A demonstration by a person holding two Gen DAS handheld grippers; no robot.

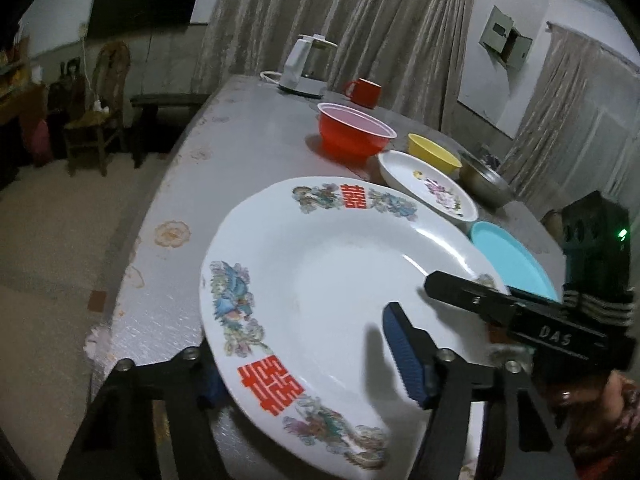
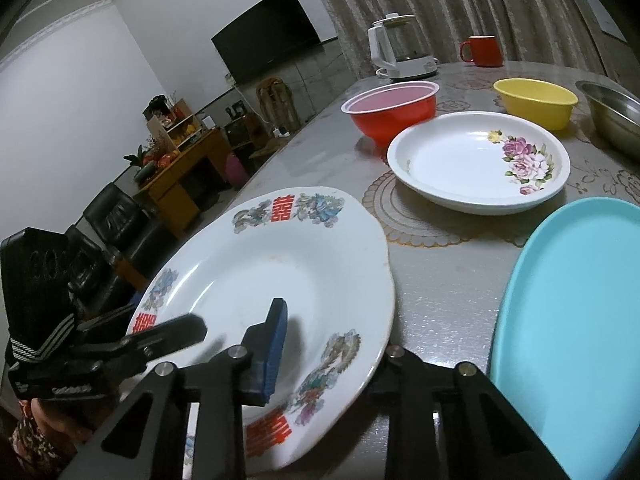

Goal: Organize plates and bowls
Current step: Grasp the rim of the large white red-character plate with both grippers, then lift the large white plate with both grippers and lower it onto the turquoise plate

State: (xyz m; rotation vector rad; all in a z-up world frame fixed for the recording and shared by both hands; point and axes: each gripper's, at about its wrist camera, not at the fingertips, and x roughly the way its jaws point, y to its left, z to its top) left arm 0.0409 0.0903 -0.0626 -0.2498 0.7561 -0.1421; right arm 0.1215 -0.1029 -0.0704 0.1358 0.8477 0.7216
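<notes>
Grey table (image 2: pixel 440 280), left tongs (image 1: pixel 304 372) and right tongs (image 2: pixel 328 356) both spread, straddling decorated plate (image 2: pixel 272 280) rim, unclenched.

The large white plate (image 1: pixel 320 280) carries the red Chinese double-happiness character 囍 on its rim: one on the far side, one on the near side, and in the right wrist view a third, partly hidden, on the left side. White letters "DAS" stand on the black body of the right gripper (image 1: pixel 560 336). Small white lettering on the left gripper (image 2: pixel 72 390) is too blurred to read.
</notes>
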